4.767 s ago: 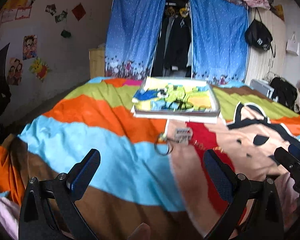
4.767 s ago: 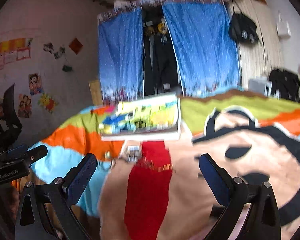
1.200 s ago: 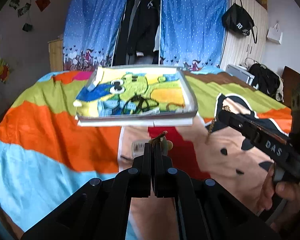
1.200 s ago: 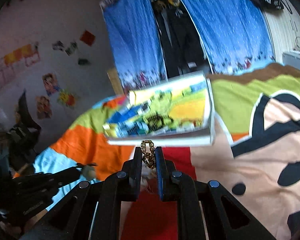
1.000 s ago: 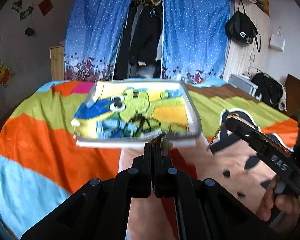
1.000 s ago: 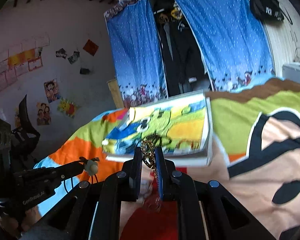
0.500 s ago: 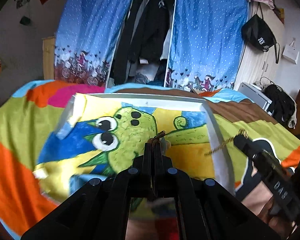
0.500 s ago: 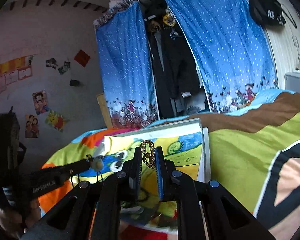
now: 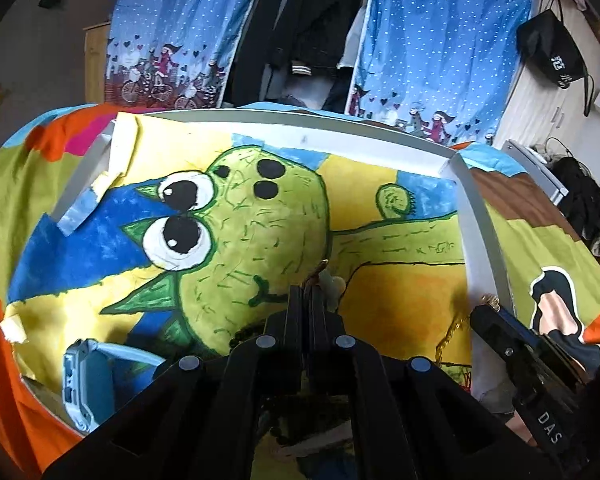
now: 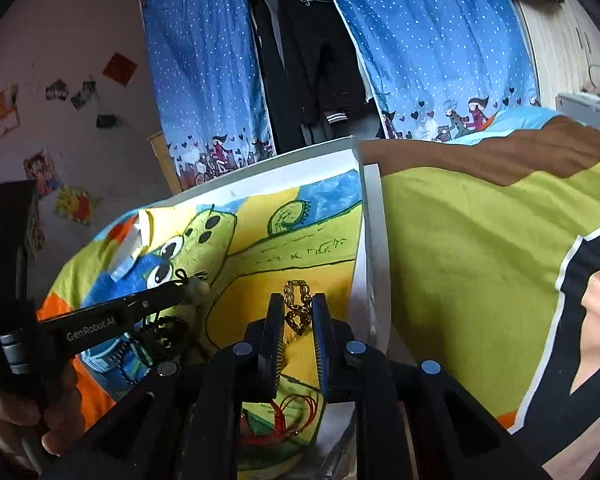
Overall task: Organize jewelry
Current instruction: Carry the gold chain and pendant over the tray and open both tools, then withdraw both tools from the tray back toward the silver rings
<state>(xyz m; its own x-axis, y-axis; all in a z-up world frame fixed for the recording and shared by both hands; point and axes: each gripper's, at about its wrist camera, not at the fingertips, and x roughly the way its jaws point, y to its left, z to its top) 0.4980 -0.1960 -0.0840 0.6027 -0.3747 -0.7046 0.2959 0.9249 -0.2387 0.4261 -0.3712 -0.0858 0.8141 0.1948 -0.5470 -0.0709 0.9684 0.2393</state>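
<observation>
A shallow white box point(image 9: 476, 216) lined with a green cartoon-creature drawing lies on the bed; it also shows in the right wrist view point(image 10: 374, 240). My left gripper point(image 9: 309, 296) is shut on a dark cord with a pale bead charm point(image 9: 334, 282), held over the box; its beads dangle below point(image 10: 162, 330). My right gripper point(image 10: 296, 306) is shut on a gold chain point(image 10: 297, 300), over the box's right part. The chain hangs from the right gripper in the left wrist view point(image 9: 454, 330).
A light blue watch-like item point(image 9: 86, 384) and a red cord piece point(image 10: 296, 410) lie in the box. The colourful bedspread point(image 10: 480, 248) surrounds it. Blue curtains point(image 9: 432, 40) and a wardrobe stand behind; a black bag point(image 9: 552, 56) hangs at the right.
Both grippers have moved forward from the bedspread to above the box, each still holding its piece. Nothing has been let go.
</observation>
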